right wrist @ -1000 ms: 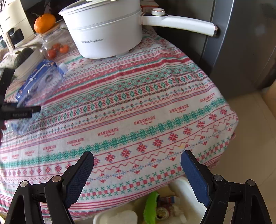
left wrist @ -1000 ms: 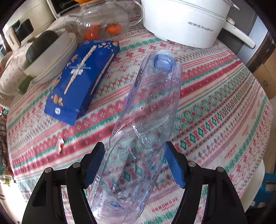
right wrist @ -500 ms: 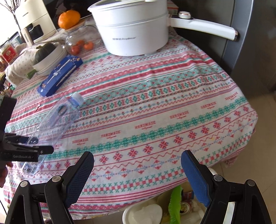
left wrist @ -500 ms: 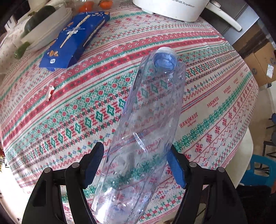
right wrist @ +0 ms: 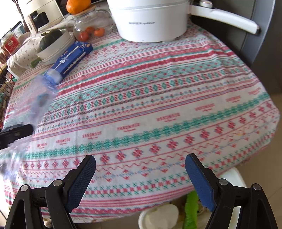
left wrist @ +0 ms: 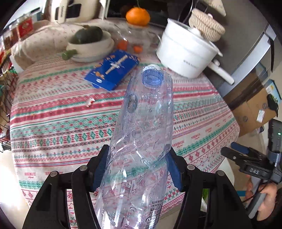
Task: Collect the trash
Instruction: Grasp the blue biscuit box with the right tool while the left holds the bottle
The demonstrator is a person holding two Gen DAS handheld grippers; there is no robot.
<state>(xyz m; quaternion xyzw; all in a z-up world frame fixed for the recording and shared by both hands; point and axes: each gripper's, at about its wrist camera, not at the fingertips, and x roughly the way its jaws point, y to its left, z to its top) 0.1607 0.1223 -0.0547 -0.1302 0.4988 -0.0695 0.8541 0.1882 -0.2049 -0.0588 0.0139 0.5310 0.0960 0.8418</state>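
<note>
Round table [left wrist: 58, 126] under a cloth banded in red, green and white; grey cabinet and one cardboard box [left wrist: 253, 107] on the floor at right. Far edge, left to right: one white bowl [left wrist: 91, 47] holding a dark green squash, one blue carton [left wrist: 112, 70] lying flat, one glass jar with small orange fruit inside and one orange [left wrist: 138, 15] on its lid, one white pot [left wrist: 185, 52] with a long handle.

One clear plastic bottle [left wrist: 141, 144], crumpled and dented, droplets inside, blue neck ring pointing away, held above the table.

Left gripper [left wrist: 137, 169]: jaws have just been closing, both blue pads pressed into the bottle's sides. Right gripper [right wrist: 141, 178]: jaws wide apart, nothing between them, over the table's near edge. One white bin [right wrist: 234, 178] with rubbish below it.
</note>
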